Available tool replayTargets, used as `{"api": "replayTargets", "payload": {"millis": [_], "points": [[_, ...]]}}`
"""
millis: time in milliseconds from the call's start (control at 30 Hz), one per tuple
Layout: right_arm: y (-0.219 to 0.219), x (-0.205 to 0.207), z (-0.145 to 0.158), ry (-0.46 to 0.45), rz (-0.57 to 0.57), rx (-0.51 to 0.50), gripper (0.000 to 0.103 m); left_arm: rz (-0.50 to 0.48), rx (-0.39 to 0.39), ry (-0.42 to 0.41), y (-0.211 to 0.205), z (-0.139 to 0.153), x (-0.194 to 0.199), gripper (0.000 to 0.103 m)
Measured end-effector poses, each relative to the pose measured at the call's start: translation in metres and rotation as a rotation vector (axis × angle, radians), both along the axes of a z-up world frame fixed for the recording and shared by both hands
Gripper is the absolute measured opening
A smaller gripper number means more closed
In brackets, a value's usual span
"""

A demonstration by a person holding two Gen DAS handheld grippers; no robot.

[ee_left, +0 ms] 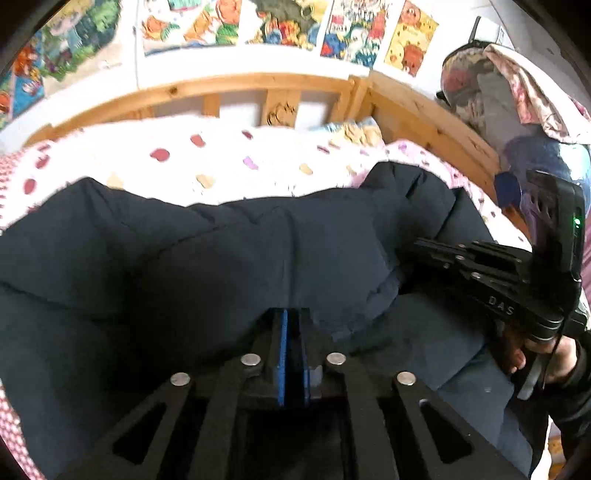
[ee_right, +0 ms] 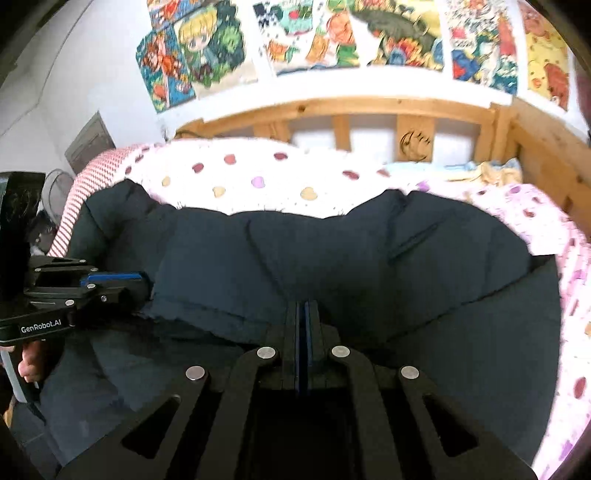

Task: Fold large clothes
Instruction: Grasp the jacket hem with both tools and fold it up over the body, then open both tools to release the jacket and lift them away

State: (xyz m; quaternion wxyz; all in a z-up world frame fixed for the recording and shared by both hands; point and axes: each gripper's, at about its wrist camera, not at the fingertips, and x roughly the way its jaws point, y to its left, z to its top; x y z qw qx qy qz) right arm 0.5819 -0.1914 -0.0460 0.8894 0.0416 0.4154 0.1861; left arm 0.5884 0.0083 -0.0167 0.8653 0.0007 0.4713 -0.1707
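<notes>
Both tools pinched tight on the dark jacket [ee_right: 332,258]: left tool [ee_left: 293,317], right tool [ee_right: 303,310], at the bed's [ee_right: 546,229] near edge.

A large jacket [ee_right: 332,258] lies spread across the near part of the bed [ee_right: 258,177], its near edge pinched by both tools: the left hand-held gripper [ee_left: 293,325] at its left, the right hand-held gripper [ee_right: 303,317] further right (each closed on fabric). Beyond the jacket lies bare bedding, then the headboard [ee_right: 351,110], with posters [ee_right: 295,33] on the far wall above.
</notes>
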Motion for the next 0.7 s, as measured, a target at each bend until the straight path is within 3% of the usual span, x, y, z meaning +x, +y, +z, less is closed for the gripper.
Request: {"api": "replayTargets", "payload": {"millis": [100,167,233,300,467,533,700], "points": [[-0.009,-0.017,0.016,-0.025,-0.020,-0.017,0.004,0.032,0.006,-0.045,0.003,0.019,-0.013,0.028],[-0.013,-0.028,0.026,-0.038,-0.028,-0.023,0.011,0.041,-0.002,-0.064,0.007,0.031,-0.023,0.037],[-0.027,-0.033,0.038,-0.056,-0.036,-0.008,0.037,0.055,-0.005,-0.092,0.008,0.044,-0.035,0.050],[-0.040,-0.041,0.052,-0.081,-0.047,0.010,0.047,0.061,-0.010,-0.118,0.006,0.055,-0.043,0.058],[-0.049,-0.069,0.077,-0.117,-0.052,0.018,0.049,0.072,-0.015,-0.175,0.004,0.083,-0.078,0.076],[-0.053,-0.085,0.088,-0.135,-0.051,0.018,0.062,0.078,-0.022,-0.204,0.004,0.094,-0.095,0.080],[-0.062,-0.127,0.114,-0.188,-0.055,0.028,0.072,0.091,-0.038,-0.255,0.007,0.115,-0.135,0.097]]}}
